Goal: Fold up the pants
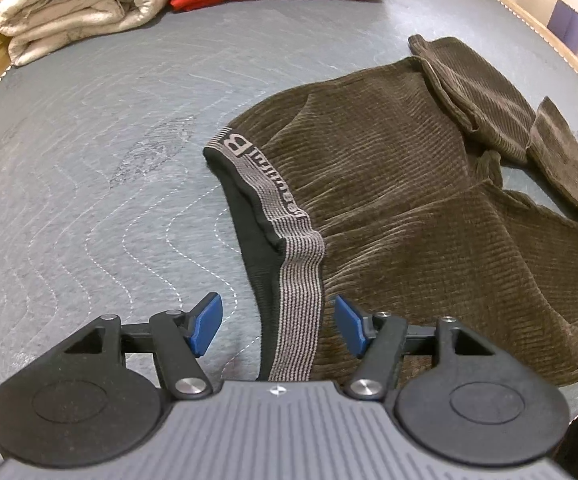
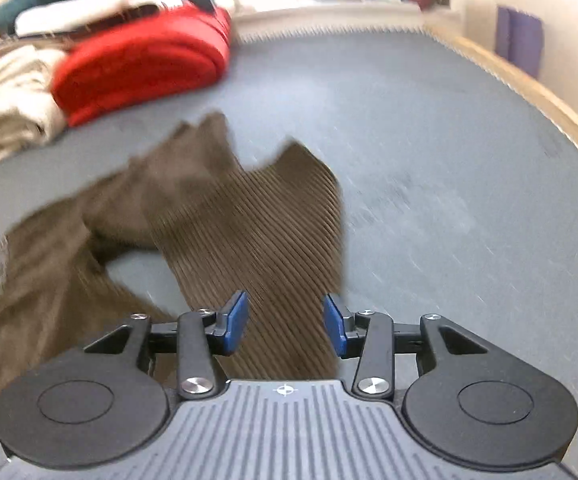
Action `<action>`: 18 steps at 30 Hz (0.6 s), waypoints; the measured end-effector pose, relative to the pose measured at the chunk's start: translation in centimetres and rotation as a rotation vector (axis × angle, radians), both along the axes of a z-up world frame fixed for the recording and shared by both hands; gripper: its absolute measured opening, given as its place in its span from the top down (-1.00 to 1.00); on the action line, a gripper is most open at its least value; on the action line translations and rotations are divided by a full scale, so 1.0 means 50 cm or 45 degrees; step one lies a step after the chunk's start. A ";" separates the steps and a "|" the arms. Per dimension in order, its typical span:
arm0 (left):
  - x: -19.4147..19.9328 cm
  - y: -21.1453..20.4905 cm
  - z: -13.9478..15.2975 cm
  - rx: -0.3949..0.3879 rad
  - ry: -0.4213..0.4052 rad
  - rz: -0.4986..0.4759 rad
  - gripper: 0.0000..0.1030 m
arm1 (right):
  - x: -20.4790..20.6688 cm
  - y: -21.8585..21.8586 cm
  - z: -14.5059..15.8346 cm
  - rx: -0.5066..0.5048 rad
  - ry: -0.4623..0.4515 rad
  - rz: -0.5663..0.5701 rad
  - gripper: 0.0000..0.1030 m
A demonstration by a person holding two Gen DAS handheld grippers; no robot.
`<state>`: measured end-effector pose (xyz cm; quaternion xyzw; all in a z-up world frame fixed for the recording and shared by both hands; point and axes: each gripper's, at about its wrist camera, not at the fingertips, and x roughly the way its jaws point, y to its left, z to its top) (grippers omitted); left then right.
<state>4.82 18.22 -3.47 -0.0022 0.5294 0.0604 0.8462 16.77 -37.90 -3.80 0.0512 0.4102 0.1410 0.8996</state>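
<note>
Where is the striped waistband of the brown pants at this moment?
In the left wrist view the striped waistband runs from the centre down between the open left gripper's fingers, at the left edge of the brown pants on the grey mat.

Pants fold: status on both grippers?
Left gripper open, straddling striped waistband. Right gripper open over a leg of the brown corduroy pants. Pants unfolded, nothing gripped.

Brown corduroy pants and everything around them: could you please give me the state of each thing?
Brown corduroy pants: unfolded, rumpled, lying on the grey quilted pad.
Striped elastic waistband: turned outward, between the left tongs.
Left tongs: open.
Right tongs: open, over a pant leg.
Red blanket: folded.
Cream towel: folded.
</note>
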 end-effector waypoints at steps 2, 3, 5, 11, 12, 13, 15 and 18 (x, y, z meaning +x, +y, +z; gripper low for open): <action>0.008 -0.006 -0.005 0.005 0.011 -0.001 -0.32 | 0.031 0.062 -0.018 -0.105 0.011 0.067 0.11; 0.011 -0.008 -0.007 0.005 0.013 -0.003 -0.32 | 0.044 0.094 -0.020 -0.141 -0.014 0.095 0.08; 0.019 -0.014 -0.009 -0.001 0.014 -0.001 -0.32 | 0.065 0.153 -0.031 -0.182 -0.049 0.131 -0.09; 0.035 -0.017 -0.005 -0.040 0.002 0.016 -0.33 | 0.122 0.285 -0.089 -0.383 -0.040 0.285 -0.29; 0.037 -0.018 -0.005 -0.042 0.004 0.019 -0.33 | 0.131 0.303 -0.105 -0.403 -0.022 0.305 -0.30; 0.039 -0.017 -0.007 -0.045 0.006 0.020 -0.33 | 0.136 0.320 -0.118 -0.439 -0.007 0.338 -0.30; 0.042 -0.016 -0.007 -0.047 0.009 0.016 -0.33 | 0.140 0.357 -0.139 -0.548 -0.023 0.399 -0.30; 0.045 -0.013 -0.007 -0.052 0.008 0.015 -0.33 | 0.143 0.394 -0.165 -0.665 -0.034 0.456 -0.30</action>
